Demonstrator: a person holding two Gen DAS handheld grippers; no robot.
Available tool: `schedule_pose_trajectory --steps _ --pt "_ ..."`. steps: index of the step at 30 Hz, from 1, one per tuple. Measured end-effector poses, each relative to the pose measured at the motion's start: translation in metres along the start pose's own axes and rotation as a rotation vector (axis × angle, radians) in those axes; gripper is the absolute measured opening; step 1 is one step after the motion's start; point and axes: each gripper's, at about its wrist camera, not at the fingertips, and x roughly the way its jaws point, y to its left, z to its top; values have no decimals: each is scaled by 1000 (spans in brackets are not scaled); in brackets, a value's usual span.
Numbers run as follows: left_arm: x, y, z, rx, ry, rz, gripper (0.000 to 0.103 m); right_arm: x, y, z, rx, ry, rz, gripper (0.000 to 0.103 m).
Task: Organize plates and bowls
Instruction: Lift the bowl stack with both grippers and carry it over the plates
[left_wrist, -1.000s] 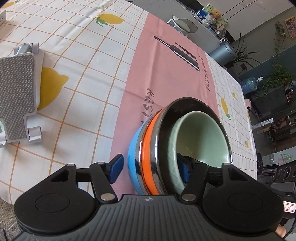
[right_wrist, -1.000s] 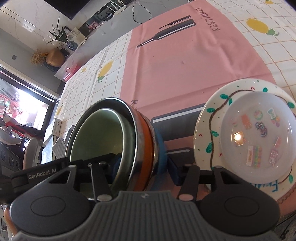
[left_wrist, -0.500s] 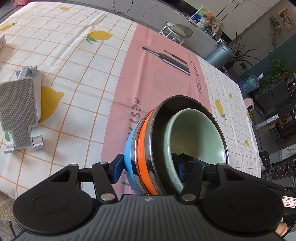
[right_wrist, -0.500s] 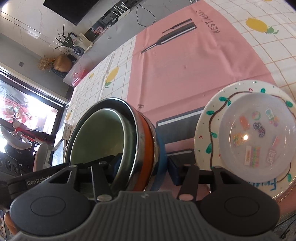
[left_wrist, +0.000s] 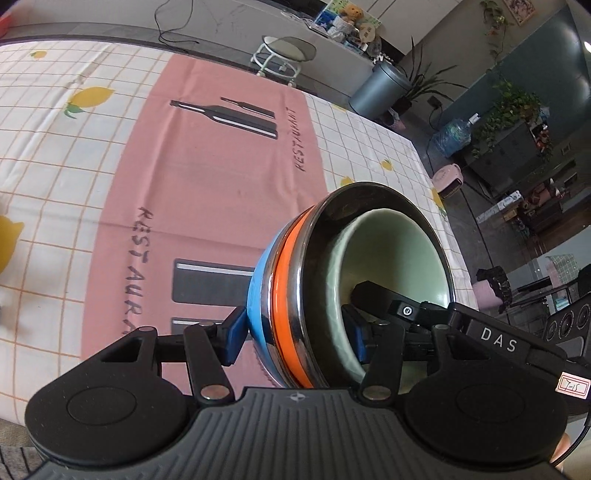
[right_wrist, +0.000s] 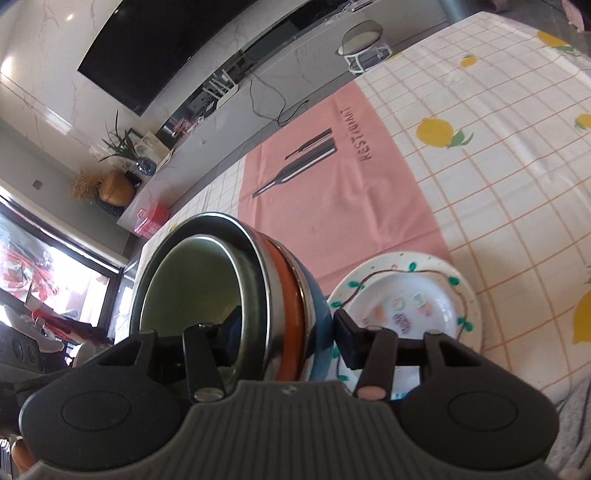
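Observation:
A stack of nested bowls (left_wrist: 295, 295), blue outside, then orange, steel and pale green inside, hangs tilted above the pink placemat (left_wrist: 207, 177). My left gripper (left_wrist: 295, 332) is shut on one side of its rim. My right gripper (right_wrist: 284, 339) is shut on the opposite side of the same stack (right_wrist: 258, 295), and its body shows in the left wrist view (left_wrist: 480, 332). Two stacked plates (right_wrist: 402, 306), a clear one on a white one with a green-leaf border, lie on the table below and right of the stack.
The table has a checked lemon-print cloth (right_wrist: 498, 166). A stool (left_wrist: 284, 55) and a grey bin (left_wrist: 376, 88) stand beyond the far table edge. A counter with cables (right_wrist: 258, 96) runs behind.
Both grippers have lifted the bowl stack higher above the table and tilted back. The plates look smaller and farther below. The grey grater-like object on the left has left the left wrist view.

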Motion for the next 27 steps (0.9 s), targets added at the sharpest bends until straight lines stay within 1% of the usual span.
schedule_pose_trajectory --steps 4,9,12,15,18,20,23,24,25,26,27 --pt "22 -9 -1 4 51 -24 62 -10 -22 5 39 -17 -36 50" --pt "43 -15 0 11 77 -39 62 -13 -42 10 73 -28 -65 50" --pt "53 -18 -2 24 90 -25 62 -10 -52 12 88 -15 -78 50" --pt "60 -19 -3 34 102 7 62 -1 -63 12 116 22 -75 50" --pt "68 -14 -4 16 120 14 62 9 -68 9 124 49 -89 50" --pt "69 -9 -3 6 115 -12 62 11 -68 7 118 44 -103 50" --pt "68 -9 -3 21 104 -13 64 11 -68 8 107 36 -99 50" --pt "67 -10 -5 36 92 -7 64 11 -70 8 112 36 -93 50" --pt "65 -13 -7 58 69 16 68 12 -71 8 117 38 -84 51" --pt "62 -15 -10 79 40 38 71 13 -70 9 113 41 -72 56" --pt "59 -17 -12 96 15 64 73 13 -70 9 108 40 -71 56"
